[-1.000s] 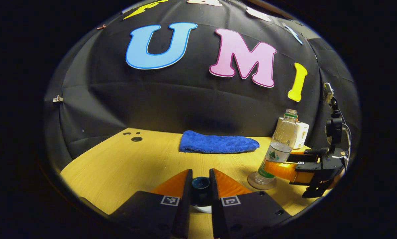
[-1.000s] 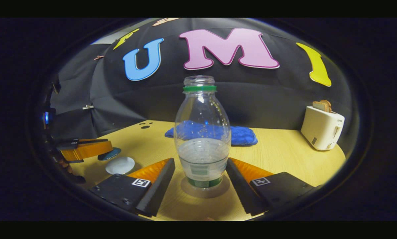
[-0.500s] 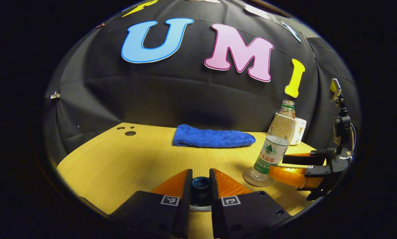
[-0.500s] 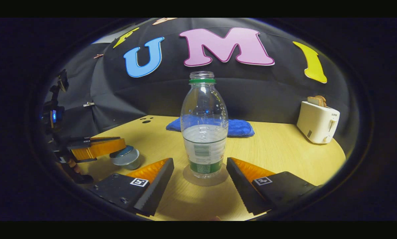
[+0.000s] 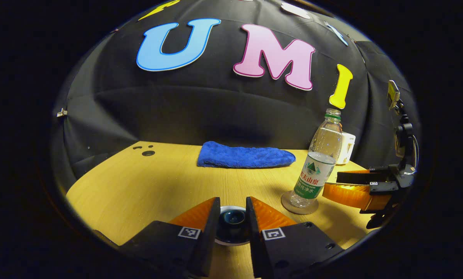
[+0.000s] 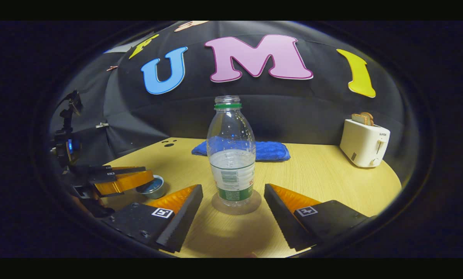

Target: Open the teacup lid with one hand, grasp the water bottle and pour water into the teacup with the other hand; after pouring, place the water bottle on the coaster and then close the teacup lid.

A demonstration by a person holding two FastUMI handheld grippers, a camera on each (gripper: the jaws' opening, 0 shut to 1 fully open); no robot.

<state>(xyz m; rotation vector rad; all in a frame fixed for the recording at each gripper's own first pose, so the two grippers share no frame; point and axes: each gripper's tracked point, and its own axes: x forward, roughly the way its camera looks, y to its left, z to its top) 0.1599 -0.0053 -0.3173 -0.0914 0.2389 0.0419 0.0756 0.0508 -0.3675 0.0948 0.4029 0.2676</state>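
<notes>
In the left gripper view, the left claw [image 5: 232,217] sits low over the wooden bench [image 5: 138,186], its two fingers clenched on the dark teacup lid [image 5: 231,220]. Under the lid the pale rim of the teacup [image 5: 231,242] peeks out between the fingers; whether the lid already rests on the cup cannot be told. To the right, the water bottle [image 5: 318,166] stands upright on the round coaster [image 5: 299,205], uncapped and partly filled with water. Just beside it on the right hangs the right claw [image 5: 349,185], its fingers clear of the bottle. A blue towel [image 5: 245,155] lies folded near the far edge of the bench, and a white toaster [image 5: 347,146] shows partly behind the bottle.

In the right gripper view, the right claw [image 6: 231,201] is released: its fingers stand wide apart, one on each side of the bottle [image 6: 231,155], touching neither it nor the coaster [image 6: 236,203] beneath it. The bottle stands straight in the middle of the coaster, with the towel [image 6: 270,150] behind it. At the far left the left claw [image 6: 138,180] reaches across the top of the teacup [image 6: 154,189], a small pale cup standing on the bench [image 6: 324,182] with the bluish lid [image 6: 151,185] at its mouth. The toaster [image 6: 364,144] stands well apart at the right, with bread slices in its slots.
</notes>
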